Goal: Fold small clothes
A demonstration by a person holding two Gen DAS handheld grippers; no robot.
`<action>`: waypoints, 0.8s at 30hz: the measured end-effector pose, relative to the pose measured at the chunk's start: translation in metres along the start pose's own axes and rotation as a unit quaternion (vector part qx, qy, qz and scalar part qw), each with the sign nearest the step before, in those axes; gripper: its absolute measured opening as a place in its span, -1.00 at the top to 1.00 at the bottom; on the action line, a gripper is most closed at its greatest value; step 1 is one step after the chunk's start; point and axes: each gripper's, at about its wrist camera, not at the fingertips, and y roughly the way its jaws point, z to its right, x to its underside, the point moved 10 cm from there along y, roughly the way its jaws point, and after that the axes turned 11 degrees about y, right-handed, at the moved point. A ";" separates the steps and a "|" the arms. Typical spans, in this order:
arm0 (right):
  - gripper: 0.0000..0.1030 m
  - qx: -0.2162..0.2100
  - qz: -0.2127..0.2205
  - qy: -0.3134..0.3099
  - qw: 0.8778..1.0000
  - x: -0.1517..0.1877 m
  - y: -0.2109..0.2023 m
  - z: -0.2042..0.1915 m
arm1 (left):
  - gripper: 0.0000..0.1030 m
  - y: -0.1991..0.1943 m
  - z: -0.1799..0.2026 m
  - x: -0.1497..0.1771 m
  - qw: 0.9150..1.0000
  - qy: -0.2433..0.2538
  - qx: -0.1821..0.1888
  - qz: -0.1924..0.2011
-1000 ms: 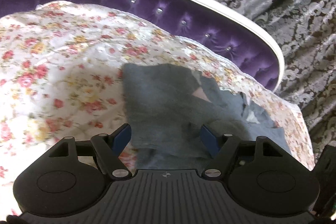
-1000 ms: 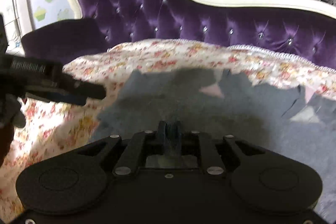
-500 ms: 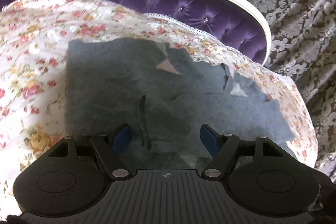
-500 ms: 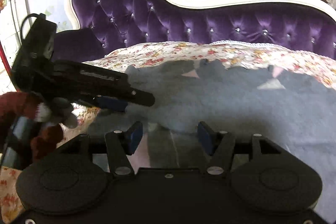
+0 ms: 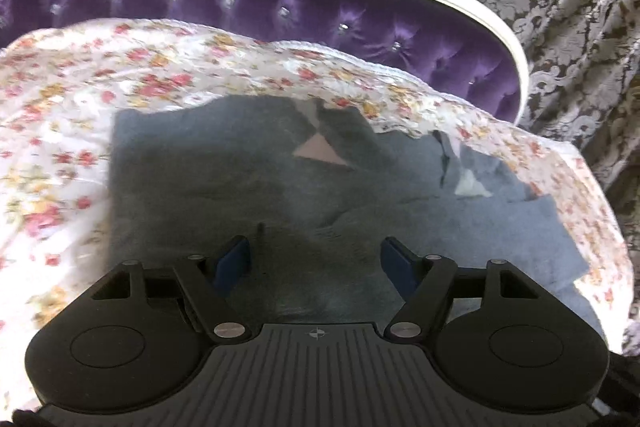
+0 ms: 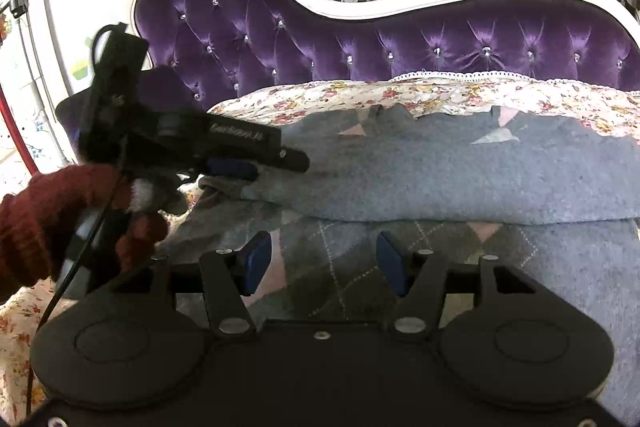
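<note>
A grey-blue knitted garment (image 5: pixel 248 183) with pink and white diamond patches lies on the flowered cover (image 5: pixel 80 99) of a purple sofa. It also shows in the right wrist view (image 6: pixel 440 179), folded over, with an argyle layer (image 6: pixel 332 259) underneath at the front. My left gripper (image 5: pixel 316 261) is open just above the garment's near part. In the right wrist view the left gripper (image 6: pixel 256 167) hovers over the garment's left edge, held by a red-gloved hand (image 6: pixel 44 211). My right gripper (image 6: pixel 320 259) is open and empty over the argyle layer.
The tufted purple sofa back (image 6: pixel 360 39) with a white frame (image 6: pixel 400 7) rises behind the cover. Patterned grey curtains (image 5: pixel 560 7) hang behind and to the right. The cover's right edge (image 5: pixel 600 227) drops off close to the garment.
My right gripper has opened, letting go of the garment, and drawn back. My left gripper has stayed open and shifted right over the garment.
</note>
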 end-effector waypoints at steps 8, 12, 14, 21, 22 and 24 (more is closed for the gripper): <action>-0.24 0.013 0.002 0.026 1.000 0.000 -0.006 0.020 | 0.90 -0.018 0.033 -0.020 0.998 0.018 0.041 0.034; -0.24 0.019 0.004 0.038 0.999 -0.001 -0.008 0.029 | 0.90 -0.064 0.042 -0.054 0.992 0.017 0.065 0.103; -0.24 0.021 0.007 0.041 0.999 -0.003 -0.009 0.031 | 0.90 -0.077 0.031 -0.061 0.991 0.011 0.055 0.119; -0.25 0.027 0.007 0.066 0.997 -0.005 -0.007 0.042 | 0.90 -0.052 -0.021 -0.039 0.997 -0.023 0.001 0.069; -0.25 0.027 0.007 0.067 0.997 -0.006 -0.007 0.042 | 0.90 -0.051 -0.026 -0.038 0.998 -0.025 -0.006 0.065; -0.27 0.029 0.006 0.069 0.997 -0.007 -0.008 0.045 | 0.90 -0.051 -0.033 -0.033 0.998 -0.029 -0.011 0.060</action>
